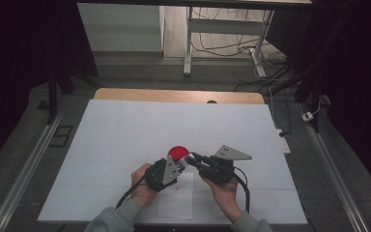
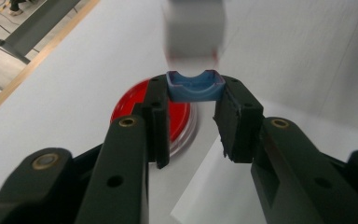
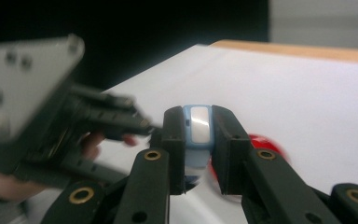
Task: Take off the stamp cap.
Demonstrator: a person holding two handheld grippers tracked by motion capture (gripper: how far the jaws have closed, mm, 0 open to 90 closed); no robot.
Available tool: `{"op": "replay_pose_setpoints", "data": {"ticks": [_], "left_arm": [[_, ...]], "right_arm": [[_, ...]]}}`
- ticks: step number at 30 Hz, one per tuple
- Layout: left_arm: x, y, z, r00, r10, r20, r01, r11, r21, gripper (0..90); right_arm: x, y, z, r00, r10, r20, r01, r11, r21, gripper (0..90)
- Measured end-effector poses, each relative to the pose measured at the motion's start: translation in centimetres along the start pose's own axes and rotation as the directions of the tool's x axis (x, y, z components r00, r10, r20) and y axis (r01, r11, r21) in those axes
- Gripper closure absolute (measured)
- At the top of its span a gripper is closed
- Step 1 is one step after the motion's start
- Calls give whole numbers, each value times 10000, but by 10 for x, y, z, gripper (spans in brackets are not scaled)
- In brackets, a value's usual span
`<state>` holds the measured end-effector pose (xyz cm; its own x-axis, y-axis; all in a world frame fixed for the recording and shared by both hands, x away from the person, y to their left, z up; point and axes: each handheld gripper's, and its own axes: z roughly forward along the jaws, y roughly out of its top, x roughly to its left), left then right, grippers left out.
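While both hands are hovering low over the white table sheet [image 1: 125, 130], near the red disc [image 1: 178, 152], the left gripper [image 2: 193, 119] and right gripper [image 3: 197, 144] are each pinching one end of a small blue-and-grey piece [image 2: 195, 85], holding it between them just above the sheet. Judging by this, a two-handed pull or twist is under way; next, steady opposing force without slipping.
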<state>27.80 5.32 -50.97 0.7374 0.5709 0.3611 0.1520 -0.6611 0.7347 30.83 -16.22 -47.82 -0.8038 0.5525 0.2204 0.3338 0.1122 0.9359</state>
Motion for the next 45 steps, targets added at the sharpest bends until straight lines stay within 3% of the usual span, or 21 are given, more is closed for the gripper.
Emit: {"op": "replay_pose_setpoints", "data": {"ticks": [2, 7, 16, 22, 28, 33, 37, 45], "left_arm": [[2, -1, 0, 9987, -430, 283, 435, 9989, -162, 660], [7, -2, -3, 9964, -766, 362, 779, 9963, -357, 659], [13, -4, -6, 9952, -915, 341, 929, 9948, -411, 658], [21, -8, -13, 9898, -1376, 366, 1398, 9881, -648, 657], [27, -11, -21, 9878, -1479, 485, 1510, 9861, -690, 656], [33, -16, -33, 9824, -1706, 756, 1762, 9815, -750, 656], [40, -22, -43, 9733, -2045, 1041, 2139, 9728, -893, 655], [50, -31, -56, 9628, -2419, 1205, 2541, 9622, -985, 655]], "right_arm": [[-5, 4, -5, 9999, 105, 59, -105, 9999, -137, 753], [-13, 4, -10, 9983, 570, 77, -568, 9981, -220, 752], [-12, 4, -8, 9992, 405, 0, -405, 9991, -117, 752], [-13, 4, -9, 9994, 346, -22, -346, 9993, -104, 752], [-14, 4, -9, 9997, 252, 5, -252, 9996, -92, 752], [-15, 5, -10, 9999, 139, 52, -138, 9999, -72, 751], [-16, 5, -11, 9999, 72, 107, -71, 10000, -65, 751], [-17, 5, -11, 9998, -85, 191, 86, 10000, -1, 751]]}}
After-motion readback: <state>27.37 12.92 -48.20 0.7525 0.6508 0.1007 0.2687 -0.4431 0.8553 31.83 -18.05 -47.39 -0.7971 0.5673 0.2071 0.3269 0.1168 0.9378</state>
